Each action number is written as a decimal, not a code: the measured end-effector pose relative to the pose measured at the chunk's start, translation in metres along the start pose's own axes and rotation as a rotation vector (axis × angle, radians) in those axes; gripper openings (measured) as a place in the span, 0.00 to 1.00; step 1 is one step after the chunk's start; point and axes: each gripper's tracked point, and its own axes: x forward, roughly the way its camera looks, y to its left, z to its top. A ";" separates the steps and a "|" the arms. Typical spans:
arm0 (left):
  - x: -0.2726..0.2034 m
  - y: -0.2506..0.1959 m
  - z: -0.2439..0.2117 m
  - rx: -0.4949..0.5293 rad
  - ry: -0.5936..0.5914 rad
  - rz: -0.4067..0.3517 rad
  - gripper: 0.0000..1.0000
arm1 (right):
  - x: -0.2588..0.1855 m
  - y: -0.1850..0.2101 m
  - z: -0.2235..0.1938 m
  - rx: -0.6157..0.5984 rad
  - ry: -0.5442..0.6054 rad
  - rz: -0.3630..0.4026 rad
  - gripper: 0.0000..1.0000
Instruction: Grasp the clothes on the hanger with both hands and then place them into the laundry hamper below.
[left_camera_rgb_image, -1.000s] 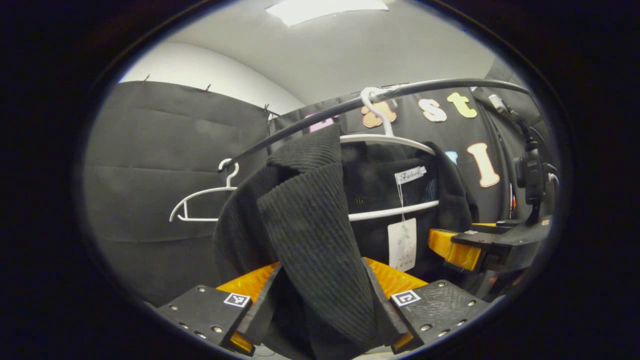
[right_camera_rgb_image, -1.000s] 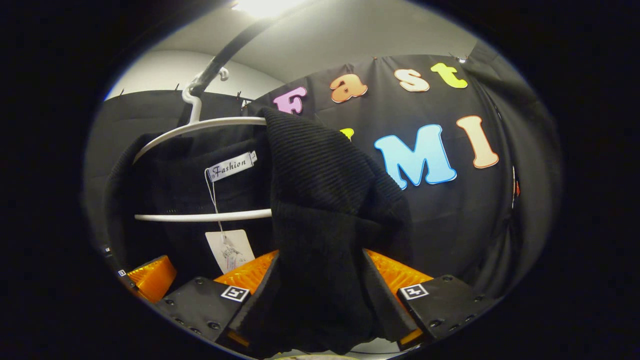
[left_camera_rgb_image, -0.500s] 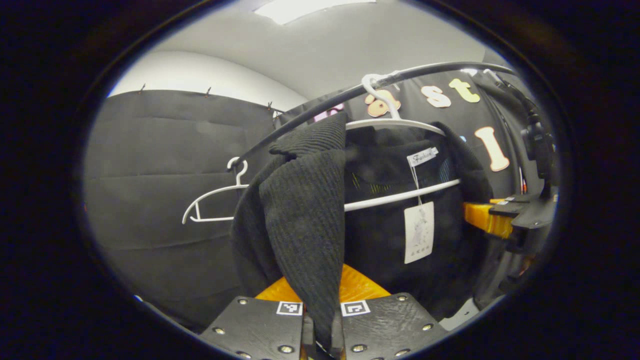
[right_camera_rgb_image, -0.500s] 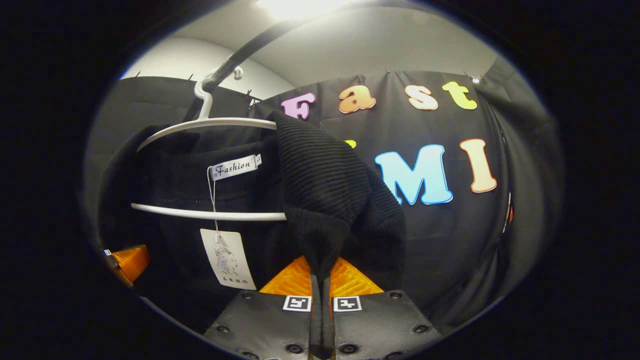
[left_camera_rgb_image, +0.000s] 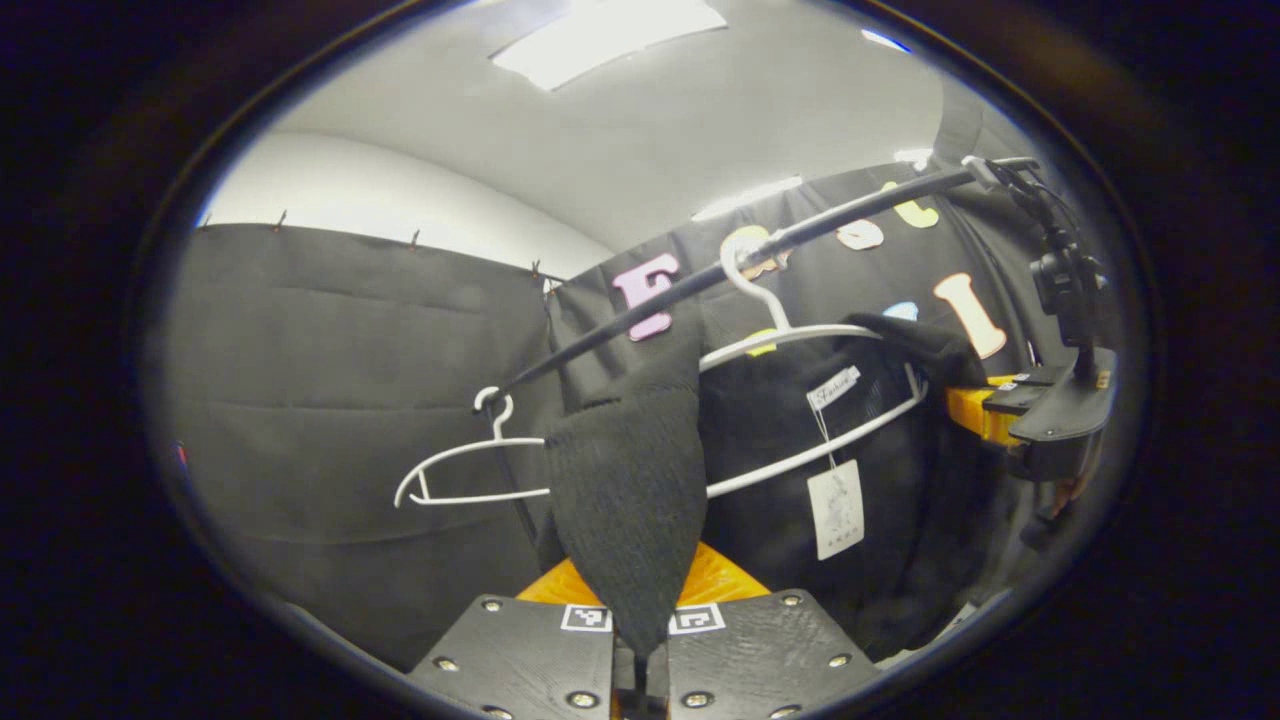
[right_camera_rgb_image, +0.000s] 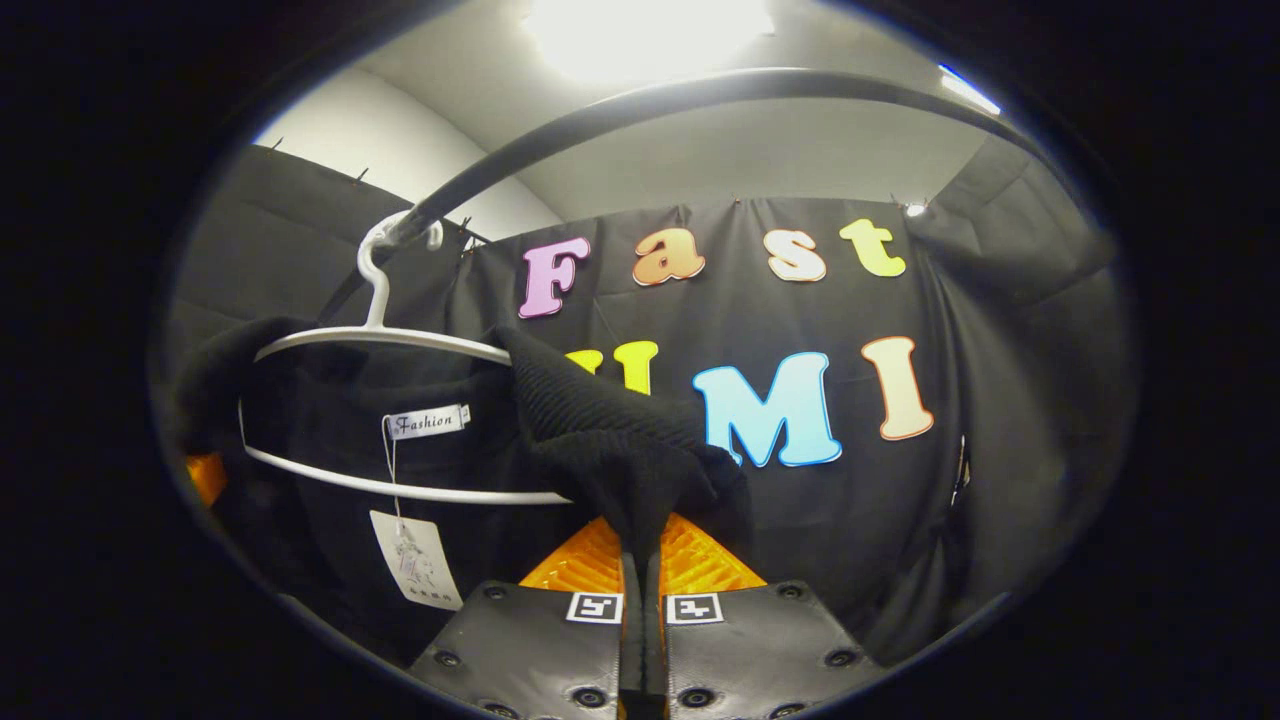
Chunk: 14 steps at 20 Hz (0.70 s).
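My left gripper (left_camera_rgb_image: 640, 640) is clamped on a fold of the black knit garment (left_camera_rgb_image: 625, 500): the cloth comes down to a point right between its two fingers, which are pressed together on it. From there the ribbed fabric rises straight ahead of the gripper toward the white hanger (left_camera_rgb_image: 790, 335), which hangs by its hook from the dark rail (left_camera_rgb_image: 700, 285) up and to the right of my fingers. The hanger sits tilted, its lower bar sloping down toward me. The rest of the garment is draped behind that bar, with a white paper tag (left_camera_rgb_image: 838, 508) dangling on a string just to the right of the fold I hold. A second, bare white hanger (left_camera_rgb_image: 460, 475) hangs on the same rail to the left of the gripper, beside the cloth.

My right gripper (right_camera_rgb_image: 640, 620) is likewise closed on the garment (right_camera_rgb_image: 610, 450), both fingers squeezing a bunched edge of the knit (the gap between them is a thin slit with fabric in it). That bunch runs up and left from the fingertips to the end of the same hanger (right_camera_rgb_image: 385, 340), whose hook catches the rail (right_camera_rgb_image: 640, 100) arching overhead. The tag (right_camera_rgb_image: 415, 560) hangs low to the left of this gripper.

In the left gripper view, the right gripper (left_camera_rgb_image: 985, 415) shows far to the right, at the hanger's other end, touching the garment's shoulder there.
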 end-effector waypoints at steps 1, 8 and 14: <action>-0.003 0.006 0.006 -0.006 -0.005 0.007 0.05 | 0.002 -0.004 0.006 -0.006 -0.014 -0.012 0.02; 0.003 0.063 0.035 0.007 -0.071 0.091 0.04 | 0.012 -0.033 0.034 -0.043 -0.111 -0.083 0.01; 0.026 0.103 0.040 -0.005 -0.100 0.114 0.04 | 0.034 -0.060 0.037 -0.060 -0.159 -0.128 0.05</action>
